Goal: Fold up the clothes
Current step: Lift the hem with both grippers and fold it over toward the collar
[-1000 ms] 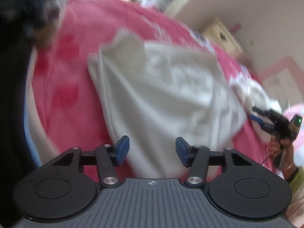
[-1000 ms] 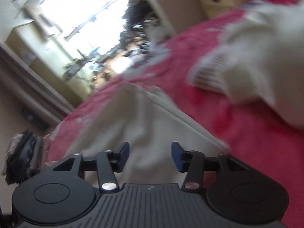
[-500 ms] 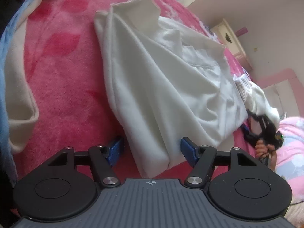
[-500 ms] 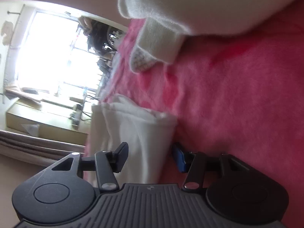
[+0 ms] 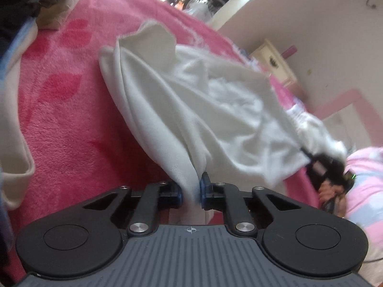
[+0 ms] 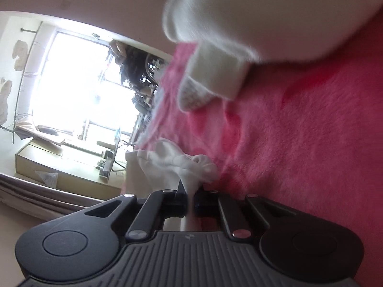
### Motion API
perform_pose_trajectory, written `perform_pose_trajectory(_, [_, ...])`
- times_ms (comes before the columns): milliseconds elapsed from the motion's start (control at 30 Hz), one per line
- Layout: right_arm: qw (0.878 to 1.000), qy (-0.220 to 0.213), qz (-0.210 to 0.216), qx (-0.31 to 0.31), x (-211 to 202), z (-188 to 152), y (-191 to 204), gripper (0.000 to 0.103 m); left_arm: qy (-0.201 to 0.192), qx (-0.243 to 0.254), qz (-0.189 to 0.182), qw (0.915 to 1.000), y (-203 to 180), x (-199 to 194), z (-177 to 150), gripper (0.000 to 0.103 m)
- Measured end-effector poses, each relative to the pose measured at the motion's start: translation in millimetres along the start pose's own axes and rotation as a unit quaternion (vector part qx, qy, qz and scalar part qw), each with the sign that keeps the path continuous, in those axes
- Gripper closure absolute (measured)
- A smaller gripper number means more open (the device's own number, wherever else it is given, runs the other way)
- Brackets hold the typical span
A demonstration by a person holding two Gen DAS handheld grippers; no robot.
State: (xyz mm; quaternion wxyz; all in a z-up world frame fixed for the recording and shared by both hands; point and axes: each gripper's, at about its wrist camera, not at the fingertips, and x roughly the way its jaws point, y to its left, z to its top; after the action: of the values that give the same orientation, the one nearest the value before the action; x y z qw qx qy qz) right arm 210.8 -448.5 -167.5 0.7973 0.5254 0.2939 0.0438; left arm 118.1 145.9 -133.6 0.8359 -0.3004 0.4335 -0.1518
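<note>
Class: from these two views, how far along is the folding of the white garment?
Done: both tools grip corners; left tool and right tool are shut on the garment. In hand: lifting it off the blanket. Left: no neat fold shows yet.

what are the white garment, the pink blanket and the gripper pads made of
White garment: soft matte knit, probably cotton or fleece; it drapes in loose folds and bunches where the left gripper pinches it.
Pink blanket: plush, likely polyester fleece; fuzzy short pile with darker red prints.
Gripper pads: blue, apparently rubber or soft plastic, dull finish, on black plastic fingers with metal pins.
</note>
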Motion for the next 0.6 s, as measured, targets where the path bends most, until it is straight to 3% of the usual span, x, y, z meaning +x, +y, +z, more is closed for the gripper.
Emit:
perform_pose_trajectory(133, [1.000, 0.004, 0.003, -0.018, -51, -12, 6, 0.099, 0.020, 0.016, -0.024, 0.9994, -9, -34, -6, 0.093])
perform_pose_trajectory(267, [1.000, 0.020, -0.014, -0.017, -124, -36, -2, 0.099, 0.083, 0.062, -0.031, 0.9941, -21, -67, -30, 0.093])
perform_pose_trajectory(433, [0.997, 0.048, -0.061, -0.005, -227, -84, -23, 0.099, 0.198, 0.077, -0.025, 0.9768, -18, -100, -74, 0.093])
perform_pose_trajectory(500, [0.993, 0.070, -0.097, -0.015, -250, -103, -37, 0.098, 0.234, 0.089, -0.014, 0.9681, -13, -100, -93, 0.090])
perform_pose_trajectory(533, [0.988, 0.088, -0.119, -0.034, -256, -111, -43, 0.096, 0.250, 0.107, 0.006, 0.9623, -10, -92, -102, 0.086])
perform_pose_trajectory(600, [0.974, 0.120, -0.184, -0.050, -251, -118, -57, 0.074, 0.268, 0.131, 0.030, 0.9540, -3, -82, -109, 0.081])
